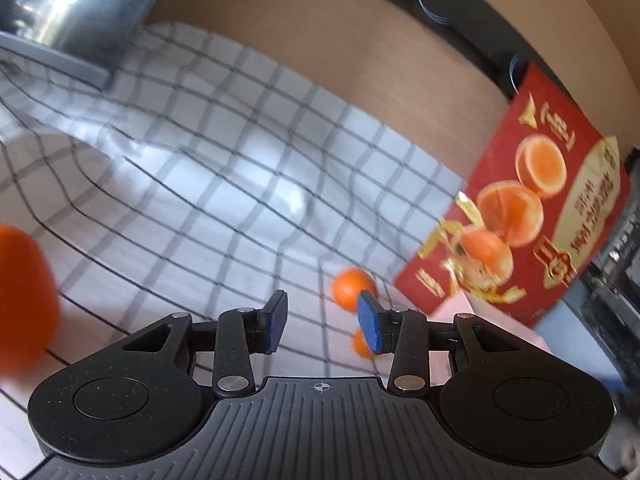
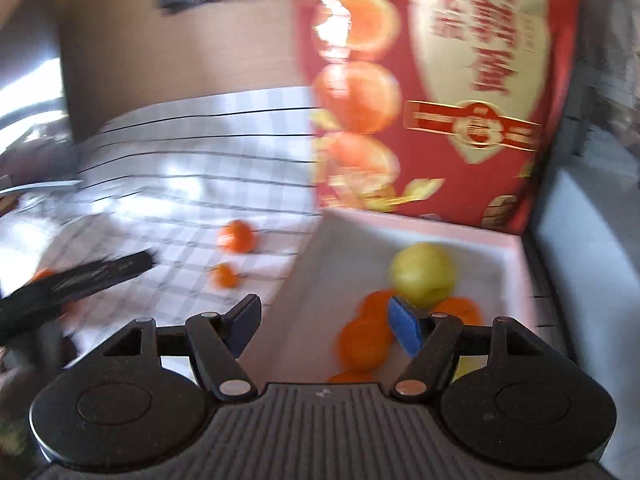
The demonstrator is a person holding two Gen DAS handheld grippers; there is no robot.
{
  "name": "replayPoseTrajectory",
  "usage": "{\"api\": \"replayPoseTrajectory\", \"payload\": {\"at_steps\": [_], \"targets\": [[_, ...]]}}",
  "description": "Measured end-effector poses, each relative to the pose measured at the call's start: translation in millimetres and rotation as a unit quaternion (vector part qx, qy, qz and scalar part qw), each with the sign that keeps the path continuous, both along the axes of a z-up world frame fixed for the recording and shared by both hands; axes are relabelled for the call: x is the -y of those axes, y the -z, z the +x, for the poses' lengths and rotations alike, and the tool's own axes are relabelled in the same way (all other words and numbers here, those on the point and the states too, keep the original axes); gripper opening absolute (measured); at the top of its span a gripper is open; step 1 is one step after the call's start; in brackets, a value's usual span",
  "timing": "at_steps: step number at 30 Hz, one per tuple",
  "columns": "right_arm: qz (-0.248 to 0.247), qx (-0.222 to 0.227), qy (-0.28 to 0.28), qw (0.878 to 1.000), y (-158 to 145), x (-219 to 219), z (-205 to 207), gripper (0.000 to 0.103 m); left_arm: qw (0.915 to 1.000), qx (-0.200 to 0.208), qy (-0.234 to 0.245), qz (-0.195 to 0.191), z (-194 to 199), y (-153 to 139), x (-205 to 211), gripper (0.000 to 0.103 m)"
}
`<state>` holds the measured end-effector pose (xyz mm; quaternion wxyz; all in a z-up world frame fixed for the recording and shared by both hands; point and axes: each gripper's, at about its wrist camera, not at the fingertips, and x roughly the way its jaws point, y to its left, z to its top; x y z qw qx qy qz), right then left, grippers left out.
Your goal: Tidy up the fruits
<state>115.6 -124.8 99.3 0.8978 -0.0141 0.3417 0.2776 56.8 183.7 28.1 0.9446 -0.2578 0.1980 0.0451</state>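
In the left wrist view my left gripper (image 1: 323,322) is open and empty above the checked cloth (image 1: 224,168). Two small oranges lie just beyond its right finger, one larger (image 1: 349,287) and one partly hidden (image 1: 362,346). A big orange (image 1: 22,300) sits at the far left edge. In the right wrist view my right gripper (image 2: 326,328) is open and empty over the near left edge of the white box (image 2: 352,248). The box holds a yellow-green apple (image 2: 423,274) and several oranges (image 2: 366,338). Two small oranges (image 2: 237,236), (image 2: 224,275) lie on the cloth left of the box.
The red printed box lid (image 1: 532,216) stands upright behind the white box and also shows in the right wrist view (image 2: 440,92). A brown wall (image 1: 360,64) backs the cloth. The other gripper's black body (image 2: 76,280) reaches in at left. Both views are motion-blurred.
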Motion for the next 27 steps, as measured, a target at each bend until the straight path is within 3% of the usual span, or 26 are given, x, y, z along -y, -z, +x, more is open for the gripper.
{"api": "replayPoseTrajectory", "payload": {"at_steps": [5,10,14,17,19,21,25,27], "targets": [[0.007,0.029,-0.079,0.996,3,-14,-58,0.072,0.9992,0.012,-0.037,-0.005,-9,-3,-16,0.043],[-0.019,-0.005,-0.172,0.985,29,-32,-97,0.075,0.9997,0.0,-0.026,0.003,-5,-1,-11,0.043],[-0.034,-0.035,-0.198,0.979,55,-44,-110,0.075,0.9998,-0.006,-0.003,0.016,-2,-1,0,0.043],[-0.04,-0.032,-0.203,0.978,63,-49,-116,0.074,0.9994,-0.018,0.016,0.024,2,2,7,0.043],[-0.052,-0.02,-0.203,0.978,66,-51,-121,0.06,0.9989,-0.025,0.026,0.028,5,4,11,0.043],[-0.07,0.002,-0.205,0.976,70,-51,-129,0.055,0.9985,-0.031,0.032,0.031,6,6,13,0.043],[-0.077,0.021,-0.216,0.973,67,-45,-139,0.027,0.998,-0.034,0.041,0.035,7,7,16,0.043],[-0.071,0.025,-0.207,0.976,65,-35,-140,0.026,0.9977,-0.035,0.046,0.037,8,7,17,0.043]]}}
